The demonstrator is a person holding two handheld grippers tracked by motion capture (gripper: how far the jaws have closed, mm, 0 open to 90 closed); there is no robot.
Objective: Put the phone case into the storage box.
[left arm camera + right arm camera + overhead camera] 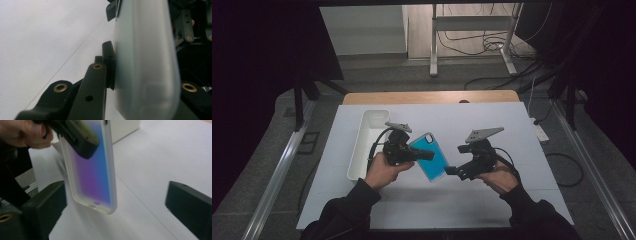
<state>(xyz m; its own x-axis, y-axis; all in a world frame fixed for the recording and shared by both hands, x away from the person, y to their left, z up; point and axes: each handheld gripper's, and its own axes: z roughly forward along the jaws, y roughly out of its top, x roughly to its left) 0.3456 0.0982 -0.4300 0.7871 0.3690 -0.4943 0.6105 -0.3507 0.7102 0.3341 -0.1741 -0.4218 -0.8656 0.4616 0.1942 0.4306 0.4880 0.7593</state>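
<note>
Just right of the white tray [368, 145], the left tongs [424, 154] were clenched on the blue phone case [432, 156], holding it above the counter [492, 200]. Farther right of the tray, the right tongs [453, 170] stood released beside the case's lower end. This looked like a handover just finished; next, the left hand likely had to carry the case toward the tray.
</note>
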